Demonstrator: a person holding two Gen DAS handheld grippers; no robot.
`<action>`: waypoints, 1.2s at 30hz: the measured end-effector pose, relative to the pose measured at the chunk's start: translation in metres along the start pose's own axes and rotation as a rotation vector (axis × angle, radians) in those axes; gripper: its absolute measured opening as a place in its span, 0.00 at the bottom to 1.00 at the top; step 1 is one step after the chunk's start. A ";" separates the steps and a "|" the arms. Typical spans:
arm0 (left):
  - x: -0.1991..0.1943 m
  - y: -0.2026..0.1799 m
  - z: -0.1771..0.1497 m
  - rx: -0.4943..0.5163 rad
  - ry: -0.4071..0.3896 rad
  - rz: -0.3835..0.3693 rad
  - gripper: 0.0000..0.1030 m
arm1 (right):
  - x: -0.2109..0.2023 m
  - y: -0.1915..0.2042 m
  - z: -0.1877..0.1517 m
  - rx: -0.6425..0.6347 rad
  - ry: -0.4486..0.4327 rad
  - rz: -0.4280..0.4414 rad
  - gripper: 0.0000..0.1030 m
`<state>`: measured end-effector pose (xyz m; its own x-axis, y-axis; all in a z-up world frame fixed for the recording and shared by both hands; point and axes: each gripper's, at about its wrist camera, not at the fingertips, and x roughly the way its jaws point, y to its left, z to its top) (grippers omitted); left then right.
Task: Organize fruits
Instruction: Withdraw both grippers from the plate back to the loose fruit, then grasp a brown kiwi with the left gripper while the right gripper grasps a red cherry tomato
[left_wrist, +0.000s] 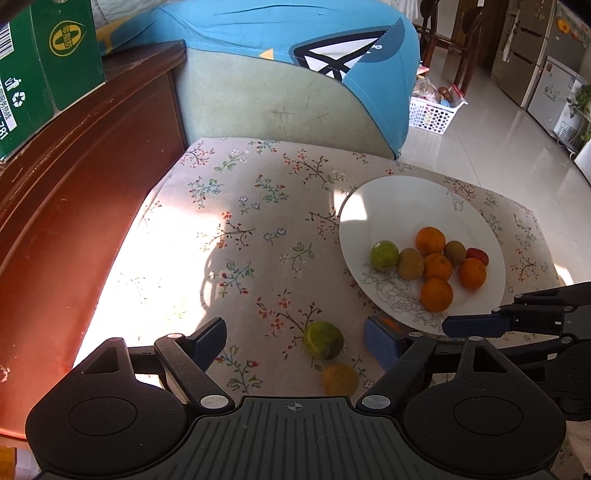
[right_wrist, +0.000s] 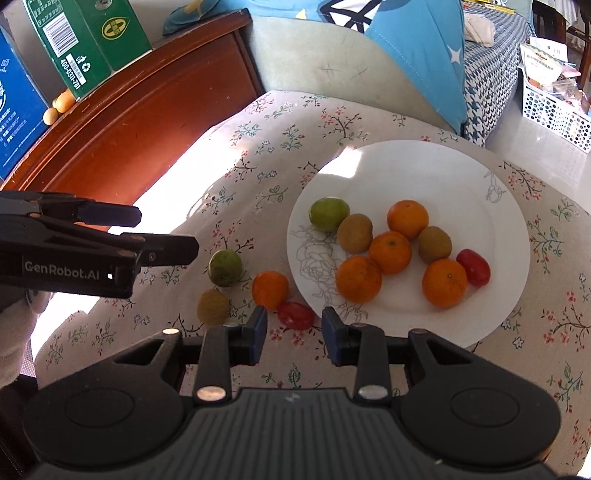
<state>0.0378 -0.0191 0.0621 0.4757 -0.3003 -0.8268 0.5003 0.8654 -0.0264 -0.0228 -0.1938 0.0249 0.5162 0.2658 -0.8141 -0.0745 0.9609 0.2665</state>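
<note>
A white plate (right_wrist: 480, 177) on the floral cloth holds several oranges, two kiwis, a green fruit and a red one. Beside its left rim lie a green fruit (right_wrist: 225, 267), a yellowish fruit (right_wrist: 213, 306), an orange (right_wrist: 269, 289) and a red fruit (right_wrist: 295, 315). My right gripper (right_wrist: 294, 330) is open, just above and near the red fruit. My left gripper (left_wrist: 295, 341) is open, with the green fruit (left_wrist: 323, 339) and yellowish fruit (left_wrist: 340, 379) between its fingers. The left gripper also shows in the right wrist view (right_wrist: 168, 232).
A dark wooden cabinet (right_wrist: 140, 110) with green and blue boxes stands to the left. A sofa with a blue cushion (left_wrist: 295, 40) is behind the table. A white perforated basket (left_wrist: 436, 114) sits on the tiled floor to the right.
</note>
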 end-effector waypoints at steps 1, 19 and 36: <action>0.000 0.001 -0.001 -0.001 0.003 0.001 0.80 | 0.002 0.001 -0.002 -0.001 0.004 -0.006 0.33; 0.004 0.006 -0.014 0.025 0.043 0.012 0.80 | 0.021 0.010 -0.005 0.086 -0.005 -0.077 0.33; 0.013 -0.003 -0.033 0.105 0.100 -0.018 0.80 | 0.020 0.012 -0.008 0.035 -0.018 -0.092 0.24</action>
<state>0.0188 -0.0129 0.0330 0.3946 -0.2694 -0.8785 0.5832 0.8122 0.0129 -0.0199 -0.1759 0.0076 0.5348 0.1746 -0.8268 0.0034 0.9780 0.2087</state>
